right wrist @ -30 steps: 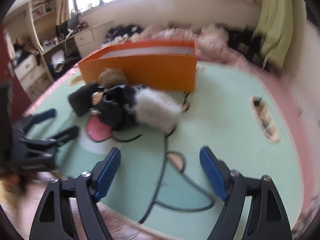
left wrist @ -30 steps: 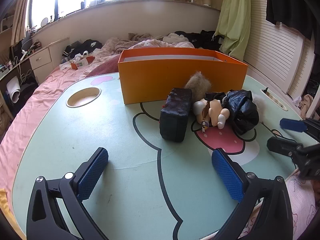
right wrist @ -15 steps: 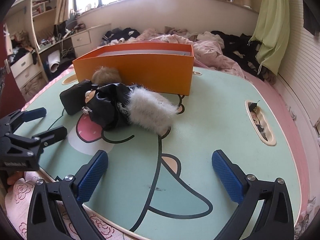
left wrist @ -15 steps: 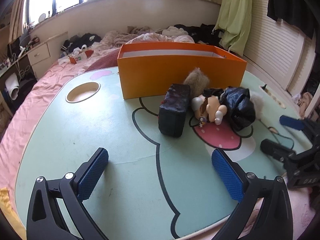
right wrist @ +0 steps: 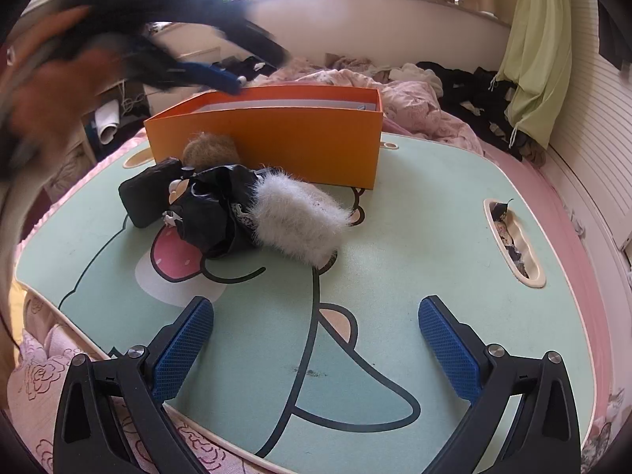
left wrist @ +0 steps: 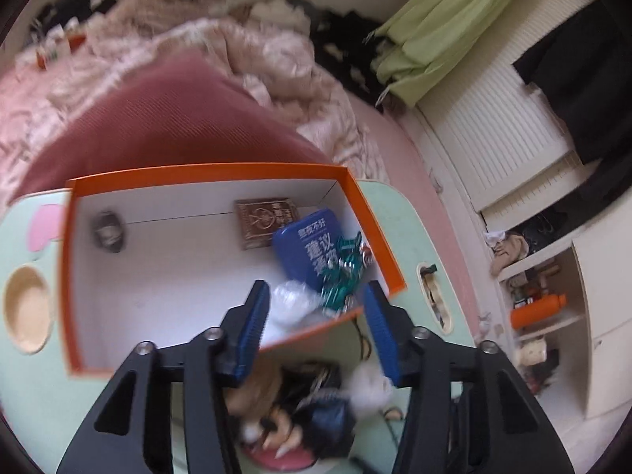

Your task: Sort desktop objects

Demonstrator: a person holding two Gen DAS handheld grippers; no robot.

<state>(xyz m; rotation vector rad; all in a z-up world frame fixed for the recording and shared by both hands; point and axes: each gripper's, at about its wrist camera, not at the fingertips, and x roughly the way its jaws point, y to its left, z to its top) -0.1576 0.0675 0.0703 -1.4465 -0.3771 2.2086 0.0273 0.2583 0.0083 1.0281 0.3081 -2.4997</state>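
Observation:
My left gripper [left wrist: 315, 292] hovers above the near wall of the orange box [left wrist: 221, 172], pointing down into it; its jaws are closing and no thing is pressed between the pads. Inside the box lie a blue tin [left wrist: 312, 245], a green keychain [left wrist: 343, 272], a brown card pack [left wrist: 264, 223], a white crumpled piece [left wrist: 292, 304] and a small grey thing [left wrist: 107, 231]. In front of the box [right wrist: 276, 134] lie a black pouch [right wrist: 150, 193], a doll in black [right wrist: 213, 205], a white fluffy piece [right wrist: 300, 221] and a brown fur ball [right wrist: 211, 152]. My right gripper [right wrist: 316, 304] stands open over the table's front.
The mint-green table [right wrist: 414, 237] with a cartoon print sits on a pink bed. It has a round cup recess [left wrist: 27, 308] at the left and a long slot [right wrist: 513, 241] at the right. A blurred hand [right wrist: 43, 91] carries the left gripper at upper left.
My left gripper has risen and swung forward from the table's front to above the orange box, tilting down, and its jaws have narrowed. The right gripper has stayed put.

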